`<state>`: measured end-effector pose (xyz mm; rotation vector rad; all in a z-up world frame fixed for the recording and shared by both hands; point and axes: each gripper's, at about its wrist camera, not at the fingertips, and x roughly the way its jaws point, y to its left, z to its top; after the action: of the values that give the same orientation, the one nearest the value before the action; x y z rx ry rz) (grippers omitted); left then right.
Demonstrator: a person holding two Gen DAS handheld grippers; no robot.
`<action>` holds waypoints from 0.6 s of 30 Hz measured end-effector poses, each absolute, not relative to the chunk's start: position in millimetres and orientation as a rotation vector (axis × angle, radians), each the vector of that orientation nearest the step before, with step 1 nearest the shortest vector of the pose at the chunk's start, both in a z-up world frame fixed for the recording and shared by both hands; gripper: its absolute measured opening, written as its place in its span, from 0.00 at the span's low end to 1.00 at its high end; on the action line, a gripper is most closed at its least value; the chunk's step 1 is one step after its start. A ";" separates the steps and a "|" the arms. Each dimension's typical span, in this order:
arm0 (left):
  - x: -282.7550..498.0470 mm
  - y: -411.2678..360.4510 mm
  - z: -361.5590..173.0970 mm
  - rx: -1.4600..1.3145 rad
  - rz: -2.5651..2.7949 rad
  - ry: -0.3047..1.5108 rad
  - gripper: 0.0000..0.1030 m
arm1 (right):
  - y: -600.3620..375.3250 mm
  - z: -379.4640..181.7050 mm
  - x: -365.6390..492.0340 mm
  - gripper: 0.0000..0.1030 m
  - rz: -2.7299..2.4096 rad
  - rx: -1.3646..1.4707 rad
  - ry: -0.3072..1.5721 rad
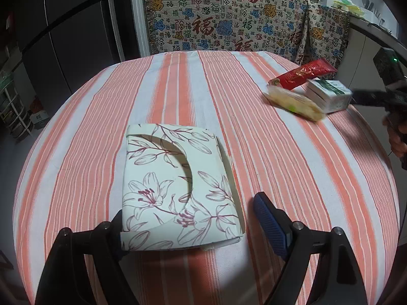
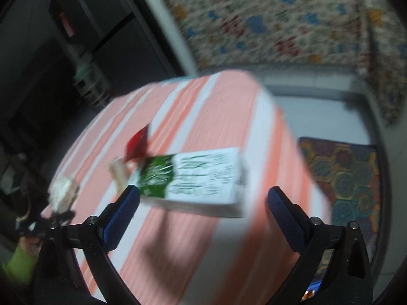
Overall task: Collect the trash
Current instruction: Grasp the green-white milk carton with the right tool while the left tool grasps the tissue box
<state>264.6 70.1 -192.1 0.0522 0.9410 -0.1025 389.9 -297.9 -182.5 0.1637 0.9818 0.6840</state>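
Left gripper (image 1: 189, 218): jaws spread wide. The black fingers have bumpy blue pads (image 1: 269, 226). The left finger touches the flowered box; the right pad stands just beside it, with a gap.
Flowered box (image 1: 178, 185): flat white card with dark red lily drawings and a curved cut in its top. It lies on the table between the left jaws. Its near end dips behind the left finger.
Table (image 1: 229, 101): round, covered by a soft cloth with orange and white stripes.
Right gripper (image 2: 203, 202): jaws spread wide, same blue pads. The left pad is right at the near corner of the green box; blur hides whether it touches. The right pad is clear of it.
Green box (image 2: 201, 175): white and green card with small print. It sits beyond the flowered box, near the far right side of the table.
Yellow packet (image 1: 295, 103): long and crinkly, blurred, just beside the green box.
Red packet (image 1: 302, 73): long and shiny, just behind the green box.
Blanket (image 1: 223, 17): woven, with red, blue and yellow signs, beyond the table.
Hard to see: the right wrist view is all smeared.
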 end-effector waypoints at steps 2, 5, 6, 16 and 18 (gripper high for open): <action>264.6 69.9 -192.2 0.053 -0.102 0.941 0.83 | -267.0 -182.3 364.2 0.88 0.972 0.140 1.085; 264.5 69.8 -192.3 0.052 -0.103 0.941 0.83 | -233.2 -172.2 310.6 0.86 1.106 -0.148 1.059; 264.4 69.6 -192.3 0.052 -0.103 0.941 0.83 | -230.4 -169.0 306.1 0.88 1.065 -0.202 1.027; 264.4 69.7 -192.3 0.052 -0.103 0.941 0.83 | -181.9 -180.4 340.9 0.99 0.731 -0.301 0.843; 264.4 69.7 -192.3 0.052 -0.103 0.941 0.83 | -173.2 -189.9 349.8 0.95 0.755 -0.270 0.889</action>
<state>264.4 69.7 -192.3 0.0520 0.9410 -0.1028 349.8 -173.2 -189.9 -0.2697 0.8891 0.7550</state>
